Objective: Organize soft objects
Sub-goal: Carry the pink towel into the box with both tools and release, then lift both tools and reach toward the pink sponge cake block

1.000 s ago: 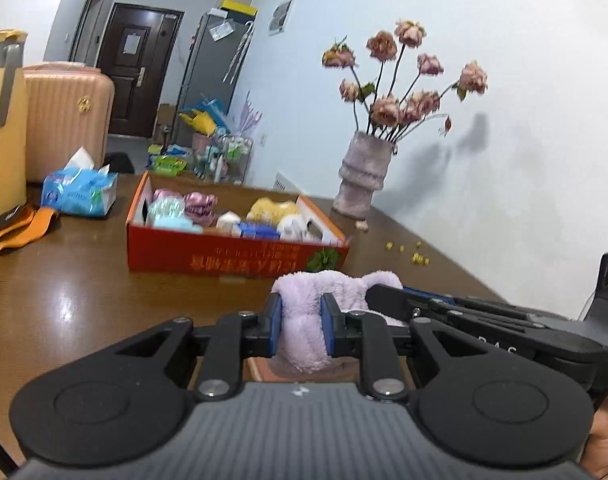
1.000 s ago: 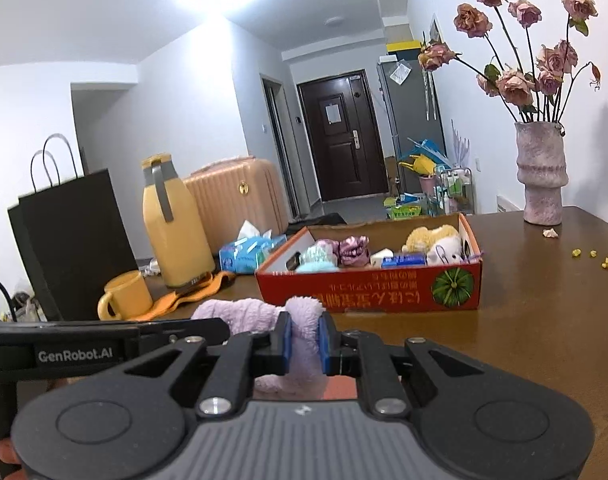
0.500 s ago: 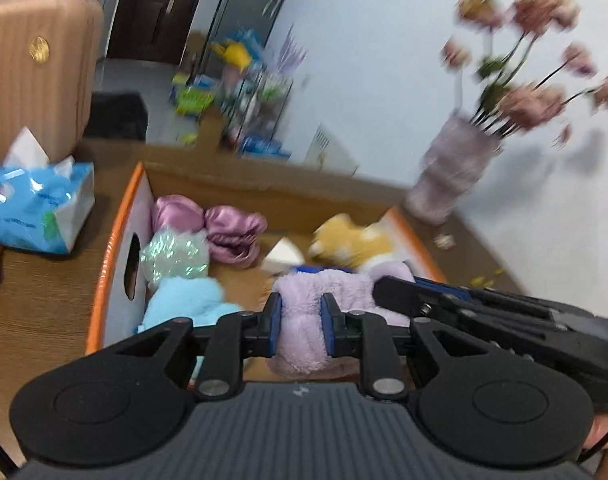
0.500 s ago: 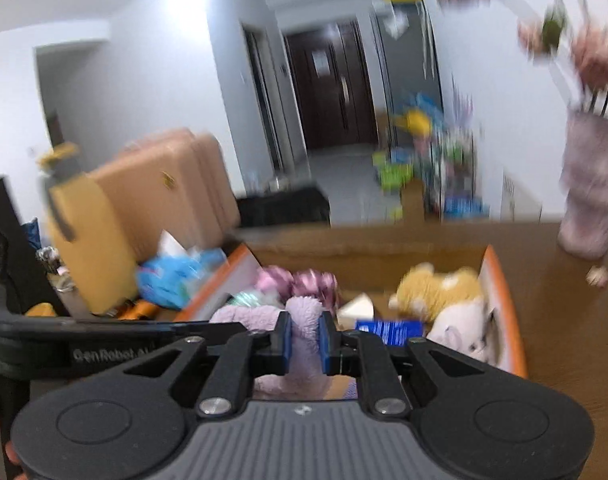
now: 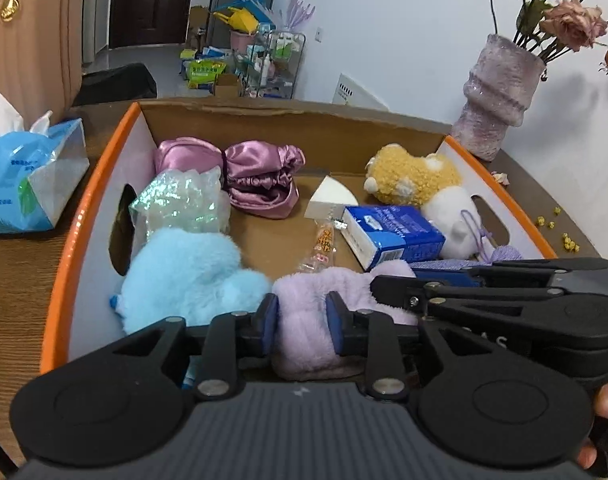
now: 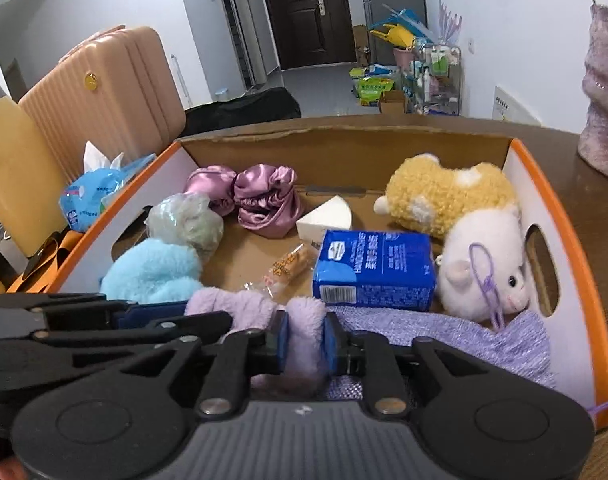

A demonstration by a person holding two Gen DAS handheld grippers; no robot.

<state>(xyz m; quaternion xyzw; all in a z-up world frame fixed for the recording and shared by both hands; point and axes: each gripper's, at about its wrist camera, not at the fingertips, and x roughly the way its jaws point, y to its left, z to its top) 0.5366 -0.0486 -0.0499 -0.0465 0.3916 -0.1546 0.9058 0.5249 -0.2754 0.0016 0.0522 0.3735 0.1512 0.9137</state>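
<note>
Both grippers hold one fluffy lilac plush piece (image 5: pixel 304 320) over the near end of the orange-rimmed cardboard box (image 5: pixel 87 200). My left gripper (image 5: pixel 301 316) is shut on its left part. My right gripper (image 6: pixel 306 340) is shut on its right part (image 6: pixel 304 336); it crosses the left wrist view as a black arm (image 5: pixel 504 300). The box holds a light blue plush (image 5: pixel 183 272), pink satin scrunchies (image 5: pixel 259 176), a yellow plush (image 5: pixel 412 180), a white plush (image 6: pixel 484 264), a blue tissue pack (image 6: pixel 376 268) and a lilac knitted cloth (image 6: pixel 464 332).
A blue tissue bag (image 5: pixel 27 176) lies left of the box. A pink suitcase (image 6: pixel 103 96) and a yellow jug (image 6: pixel 3 168) stand beyond it. A lilac vase with dried roses (image 5: pixel 500 92) stands at the back right on the brown table (image 5: pixel 19 276).
Both grippers have carried the lilac plush forward from the table in front of the box to above the box's near end, and lower into it.
</note>
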